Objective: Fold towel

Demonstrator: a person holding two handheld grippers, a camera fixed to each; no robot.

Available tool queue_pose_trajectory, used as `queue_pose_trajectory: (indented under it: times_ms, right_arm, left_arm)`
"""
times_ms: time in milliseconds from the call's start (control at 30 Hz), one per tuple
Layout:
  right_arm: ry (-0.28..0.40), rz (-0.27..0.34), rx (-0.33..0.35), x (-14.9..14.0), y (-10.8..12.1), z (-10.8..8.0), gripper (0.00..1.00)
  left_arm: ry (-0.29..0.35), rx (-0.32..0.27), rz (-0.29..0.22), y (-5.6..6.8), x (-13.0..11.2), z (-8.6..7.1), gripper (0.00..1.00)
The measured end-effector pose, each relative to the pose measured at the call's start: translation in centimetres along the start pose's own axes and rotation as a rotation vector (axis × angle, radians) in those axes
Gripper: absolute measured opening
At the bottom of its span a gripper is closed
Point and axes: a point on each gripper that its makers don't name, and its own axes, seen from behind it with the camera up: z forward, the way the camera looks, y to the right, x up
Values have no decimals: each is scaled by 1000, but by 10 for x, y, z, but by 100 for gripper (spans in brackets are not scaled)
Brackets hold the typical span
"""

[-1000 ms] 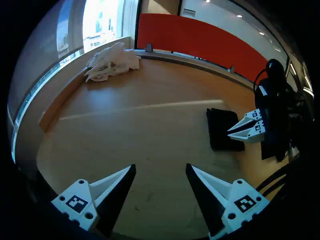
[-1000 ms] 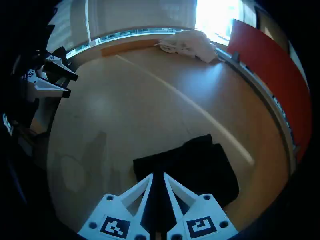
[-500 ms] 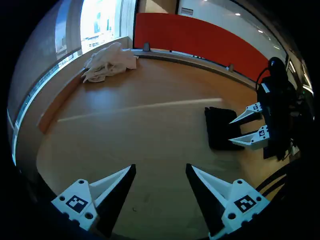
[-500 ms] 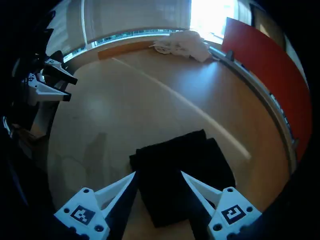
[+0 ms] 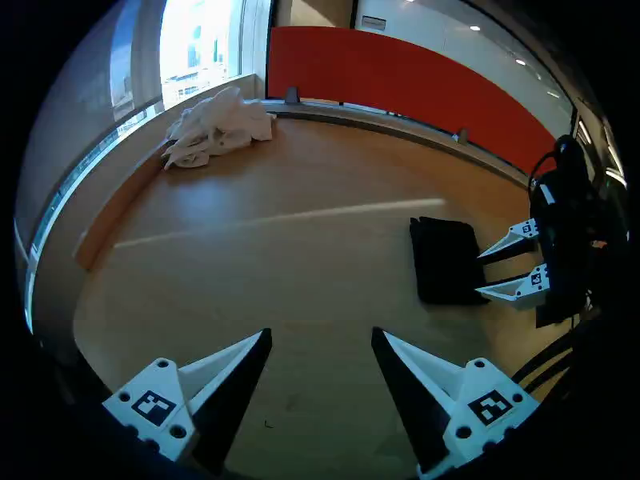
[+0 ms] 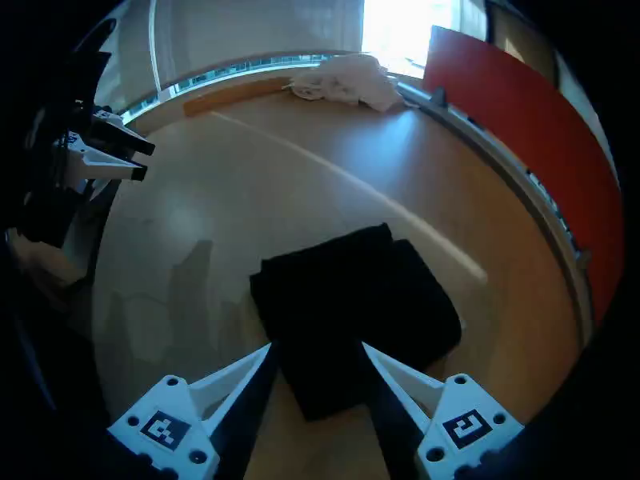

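- Right gripper view shows the black folded cloth towel (image 6: pixel 352 304) lying flat on the brown wooden table (image 6: pixel 240 208). It is well apart from the white crumpled cloth pile (image 6: pixel 344 80).
- The right gripper (image 6: pixel 318 348) is at the towel edge farthest from the white pile. Its two fingers are spread apart, one on each side of that edge. They do not pinch anything.
- Left gripper view shows the left gripper (image 5: pixel 321 330) with its fingers wide apart too, over bare table, far from the white pile (image 5: pixel 214 128). It holds nothing.
- The towel (image 5: pixel 442 256) looks like a small, thick block of layers, so I think the folding is nearly done.
- It should feel soft, light and floppy. It will not break, but loose layers may slide or fall open.
- A good spot to grab is a corner on the side away from the white pile, pinching all the layers together.
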Motion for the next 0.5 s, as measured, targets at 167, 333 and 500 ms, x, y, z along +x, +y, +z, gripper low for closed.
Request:
queue_pose_trajectory:
  times_ms: [167,333,500]
  right_arm:
    - [-18,35,-21,-24,2,-9,68]
    - [-32,67,-39,-42,3,-15,68]
    - [-31,89,-47,-47,3,-15,68]
  left_arm:
    - [-3,-5,1,3,1,2,92]
    - [-3,-11,8,7,2,4,92]
    - [-5,-11,16,9,2,5,92]
